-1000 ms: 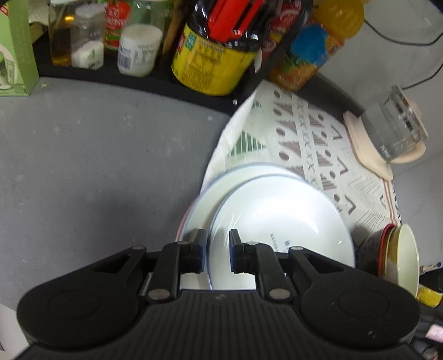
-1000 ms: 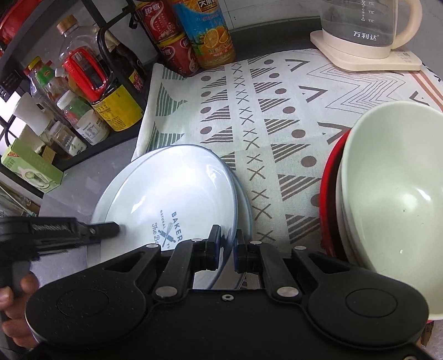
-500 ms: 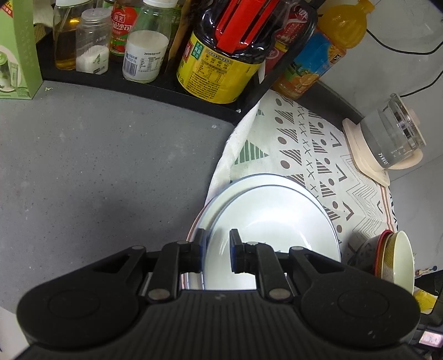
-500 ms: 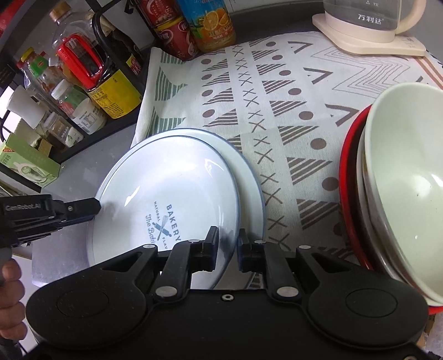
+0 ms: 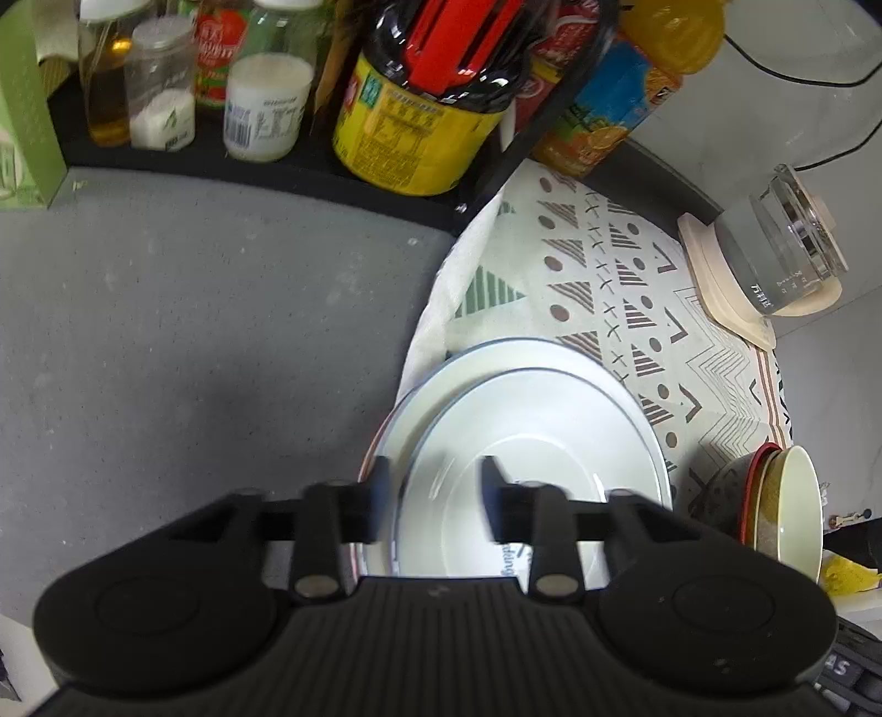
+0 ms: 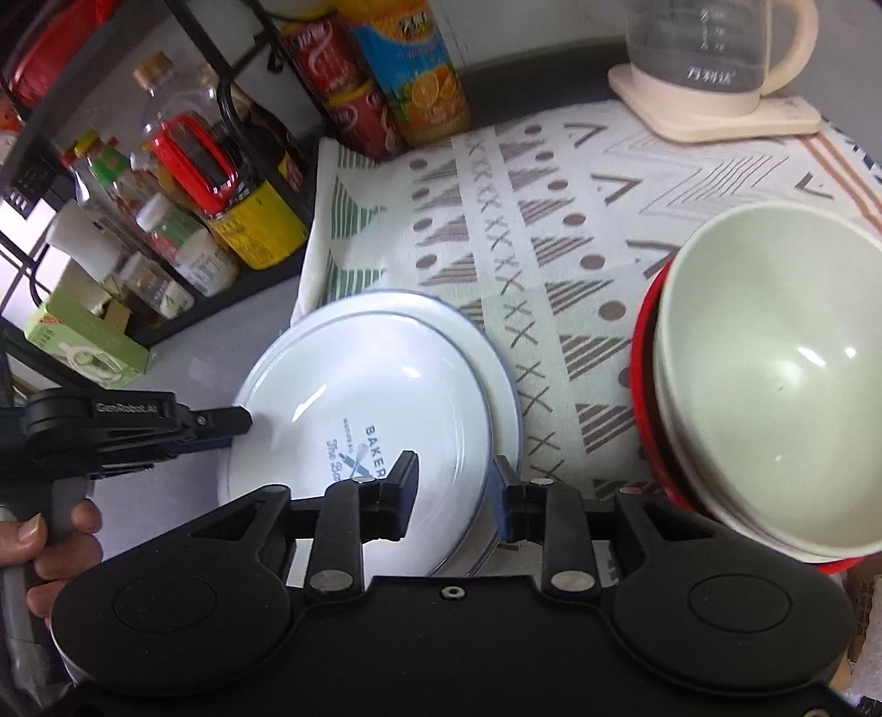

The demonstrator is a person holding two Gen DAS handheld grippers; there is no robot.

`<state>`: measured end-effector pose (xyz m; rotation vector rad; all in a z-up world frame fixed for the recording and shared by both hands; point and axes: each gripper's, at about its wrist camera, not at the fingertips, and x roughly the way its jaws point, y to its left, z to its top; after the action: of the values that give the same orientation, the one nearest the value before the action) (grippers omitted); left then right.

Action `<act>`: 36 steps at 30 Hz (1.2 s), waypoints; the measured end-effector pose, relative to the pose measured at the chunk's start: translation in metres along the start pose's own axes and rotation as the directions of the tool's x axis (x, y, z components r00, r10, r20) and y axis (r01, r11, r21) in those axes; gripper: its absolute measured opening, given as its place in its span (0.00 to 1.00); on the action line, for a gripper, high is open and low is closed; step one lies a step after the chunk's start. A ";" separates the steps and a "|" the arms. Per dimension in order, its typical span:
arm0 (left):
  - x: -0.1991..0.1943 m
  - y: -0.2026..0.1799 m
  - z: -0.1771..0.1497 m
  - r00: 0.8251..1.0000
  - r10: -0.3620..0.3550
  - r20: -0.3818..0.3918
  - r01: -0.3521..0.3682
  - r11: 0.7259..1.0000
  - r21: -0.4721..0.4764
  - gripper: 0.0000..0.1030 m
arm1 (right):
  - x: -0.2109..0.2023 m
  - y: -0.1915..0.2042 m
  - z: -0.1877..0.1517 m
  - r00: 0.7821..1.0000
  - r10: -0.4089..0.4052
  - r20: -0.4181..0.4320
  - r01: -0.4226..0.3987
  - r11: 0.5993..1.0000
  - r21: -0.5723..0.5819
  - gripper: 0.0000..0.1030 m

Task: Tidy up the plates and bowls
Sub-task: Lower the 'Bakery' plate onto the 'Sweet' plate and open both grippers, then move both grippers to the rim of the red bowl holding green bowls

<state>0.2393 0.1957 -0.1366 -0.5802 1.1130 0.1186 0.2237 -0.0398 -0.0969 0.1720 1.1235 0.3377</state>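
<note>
The top plate, white with a blue rim and "BAKER" lettering, lies on a larger lower plate. Both rest at the left edge of the patterned cloth, partly overhanging the grey counter.

The left gripper has its jaws spread, straddling the near rim of the top plate and clamping nothing. In the right wrist view its tip meets the plate's left edge.

The right gripper is also spread, one finger above the plate face, the other outside the rim; it holds nothing.

To the right stands the bowl stack: a pale green bowl nested in a red-rimmed one, just beside the plates.

Surroundings:
- A black rack of bottles and jars borders the counter on the left.
- An orange juice bottle stands behind the cloth.
- A glass kettle sits on its cream base at the far right corner.
</note>
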 end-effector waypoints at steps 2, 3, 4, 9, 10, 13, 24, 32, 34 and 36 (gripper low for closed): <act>-0.003 -0.007 0.002 1.000 0.008 0.009 -0.009 1.000 0.018 0.57 | -0.009 -0.003 0.001 1.000 0.001 0.020 -0.001 1.000 0.006 0.37; -0.005 -0.010 0.003 1.000 0.010 0.014 -0.010 1.000 0.028 0.62 | -0.015 -0.004 0.001 0.999 0.003 0.034 -0.003 1.000 0.007 0.42; -0.006 -0.014 0.004 1.000 0.006 0.018 -0.006 0.999 0.035 0.64 | -0.020 -0.006 0.001 0.999 0.004 0.050 -0.004 1.000 0.008 0.45; -0.012 -0.037 0.009 0.999 -0.017 0.032 0.014 0.998 0.069 0.80 | -0.051 -0.018 0.003 0.991 -0.002 0.136 -0.003 0.999 0.035 0.63; -0.012 -0.042 0.009 0.999 -0.023 0.036 0.020 0.997 0.081 0.80 | -0.057 -0.022 0.003 0.988 -0.007 0.155 0.000 0.999 0.042 0.67; -0.010 -0.060 0.009 0.998 -0.045 0.033 0.042 0.993 0.108 0.81 | -0.074 -0.037 0.006 0.976 -0.054 0.209 0.040 0.996 0.074 0.81; 0.010 -0.128 -0.004 0.997 -0.072 -0.002 0.071 0.983 0.169 0.81 | -0.096 -0.106 0.011 0.951 -0.200 0.234 0.151 0.966 0.211 0.89; 0.021 -0.174 -0.022 0.994 -0.098 -0.040 0.103 0.977 0.185 0.81 | -0.096 -0.146 0.012 0.954 -0.233 0.190 0.189 0.956 0.224 0.89; 0.025 -0.182 -0.027 0.993 -0.101 -0.053 0.110 0.975 0.194 0.81 | -0.093 -0.155 0.011 0.958 -0.224 0.178 0.181 0.956 0.230 0.89; 0.030 -0.189 -0.033 0.994 -0.091 -0.061 0.101 0.975 0.197 0.81 | -0.089 -0.162 0.010 0.960 -0.225 0.169 0.186 0.957 0.221 0.89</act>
<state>0.2967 0.0133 -0.1005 -0.4577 1.1294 -0.0923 0.2268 -0.2218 -0.0658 0.2598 0.9717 0.0175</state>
